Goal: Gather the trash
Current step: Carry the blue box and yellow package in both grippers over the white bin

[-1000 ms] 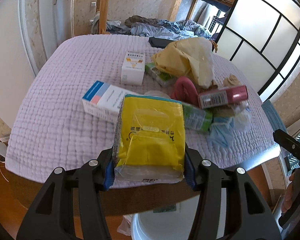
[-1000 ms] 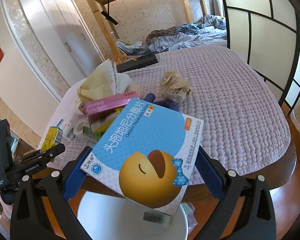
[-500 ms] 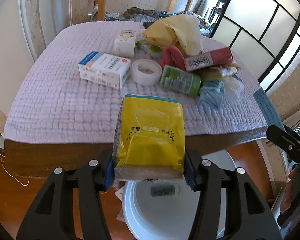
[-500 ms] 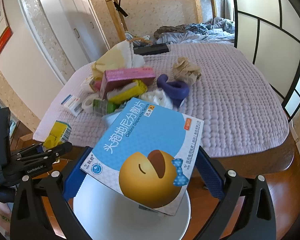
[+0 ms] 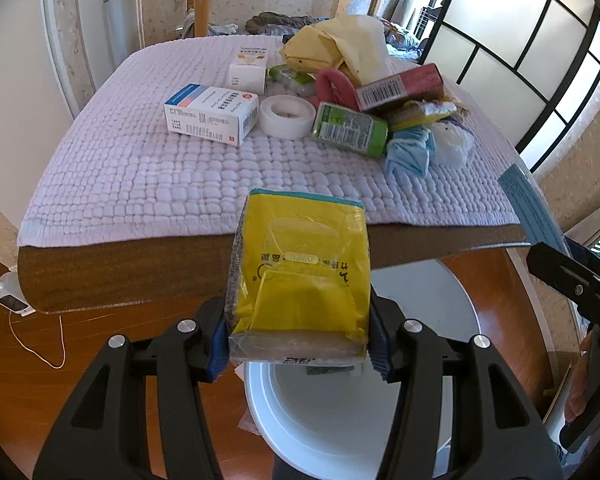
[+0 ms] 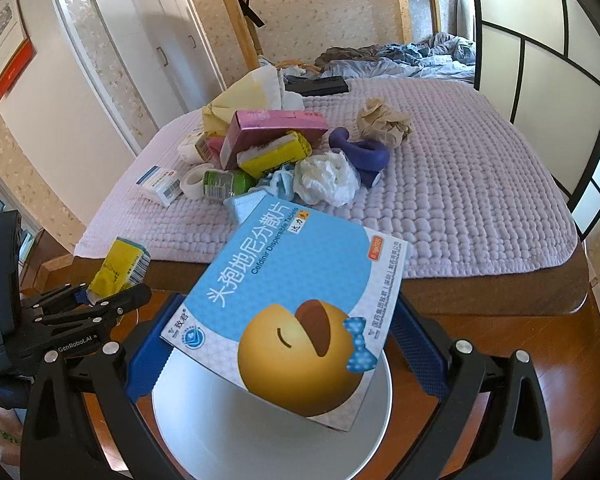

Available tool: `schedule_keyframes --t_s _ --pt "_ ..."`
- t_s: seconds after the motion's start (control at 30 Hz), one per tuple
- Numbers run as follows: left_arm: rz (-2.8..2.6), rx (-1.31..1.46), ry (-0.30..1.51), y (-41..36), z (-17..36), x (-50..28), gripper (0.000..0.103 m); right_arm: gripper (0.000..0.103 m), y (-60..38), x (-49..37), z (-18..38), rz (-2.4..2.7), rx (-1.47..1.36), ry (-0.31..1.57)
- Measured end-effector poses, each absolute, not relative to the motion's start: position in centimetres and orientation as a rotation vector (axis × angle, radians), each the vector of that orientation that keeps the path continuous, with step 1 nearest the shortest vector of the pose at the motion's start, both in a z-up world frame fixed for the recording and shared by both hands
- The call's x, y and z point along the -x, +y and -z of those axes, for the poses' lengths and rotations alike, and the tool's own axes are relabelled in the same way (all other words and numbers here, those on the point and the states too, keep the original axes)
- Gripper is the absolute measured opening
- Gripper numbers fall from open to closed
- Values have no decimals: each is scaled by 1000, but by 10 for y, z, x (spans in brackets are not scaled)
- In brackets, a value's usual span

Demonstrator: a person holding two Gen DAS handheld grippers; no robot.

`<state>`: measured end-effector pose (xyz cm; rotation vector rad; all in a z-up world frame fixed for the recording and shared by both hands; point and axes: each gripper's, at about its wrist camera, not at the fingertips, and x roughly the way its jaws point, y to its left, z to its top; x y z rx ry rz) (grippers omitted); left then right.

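Observation:
My left gripper (image 5: 300, 344) is shut on a yellow tissue pack (image 5: 302, 268), held above the white bin (image 5: 320, 412) that stands on the floor in front of the bed. The right wrist view shows that pack (image 6: 118, 266) and the left gripper (image 6: 96, 300) at lower left. My right gripper (image 6: 288, 344) is shut on a flat blue medicine box (image 6: 288, 300) with a yellow cartoon face, tilted over the same white bin (image 6: 268, 440). A corner of that blue box (image 5: 528, 204) shows at the right of the left wrist view.
The purple bedspread (image 5: 148, 168) holds a trash pile: white-blue box (image 5: 210, 114), tape roll (image 5: 286, 114), green can (image 5: 350, 128), pink box (image 5: 400, 86), yellow paper bag (image 5: 332, 50), crumpled brown paper (image 6: 382, 120), purple object (image 6: 362, 154). A sliding screen (image 5: 520, 52) stands right. Wooden floor (image 5: 80, 360) surrounds the bin.
Both grippers have drawn back from the bed with their loads still gripped. The bed's edge and the white bin now show far more beneath them.

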<state>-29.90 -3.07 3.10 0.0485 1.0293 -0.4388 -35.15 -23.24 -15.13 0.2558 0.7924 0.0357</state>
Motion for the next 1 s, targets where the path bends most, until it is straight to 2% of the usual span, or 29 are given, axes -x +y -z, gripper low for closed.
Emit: schedule_keyframes --t_s 1.0 --pt "479 -152 1106 -43 -6 343 55 97 -210 390 179 -119 -212 902"
